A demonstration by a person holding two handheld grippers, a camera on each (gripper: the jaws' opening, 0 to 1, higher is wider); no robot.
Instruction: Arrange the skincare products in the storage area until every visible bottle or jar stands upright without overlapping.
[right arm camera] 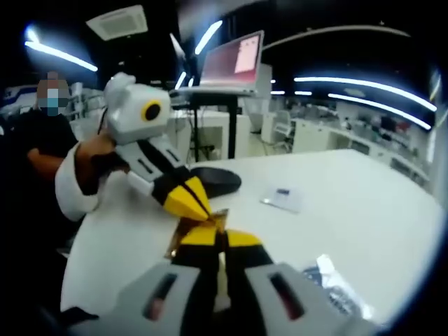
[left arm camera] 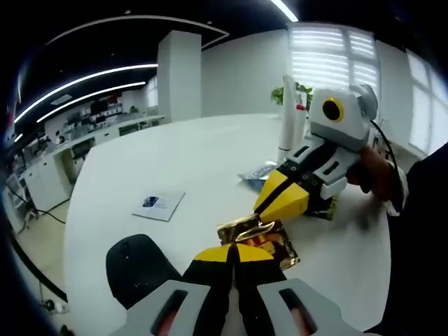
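- Left gripper (left arm camera: 234, 253), left gripper view: yellow-and-black jaws rise from the lower edge, pressed together with no gap, their tips at the near edge of a crinkled gold foil sachet (left arm camera: 262, 238). Whether foil is pinched between them cannot be told here.
- Right gripper (left arm camera: 269, 206), same view: it enters from the right, held by a person's hand (left arm camera: 374, 171) in a white cuff; its yellow tips meet at the far edge of the gold sachet.
- Right gripper view: the right gripper (right arm camera: 217, 241) shows closed jaws reaching the sachet (right arm camera: 199, 227), and the left gripper (right arm camera: 203, 210) comes down onto the same sachet from the upper left; a firm grasp by either cannot be confirmed.
- The sachet lies flat on the round white table (left arm camera: 203, 161), between the two grippers.
- A tall white tube with a red band (left arm camera: 288, 112) stands upright well beyond the sachet.
- A blue-and-silver packet (left arm camera: 257, 171) lies flat just behind the right gripper.
- A small white card with a dark corner mark (left arm camera: 159, 204) lies to the left, apart from the sachet.
- A black rounded pad (left arm camera: 136, 269) lies beside the left gripper's jaws.
- An open laptop (right arm camera: 231, 66) rests on a stand behind the table.
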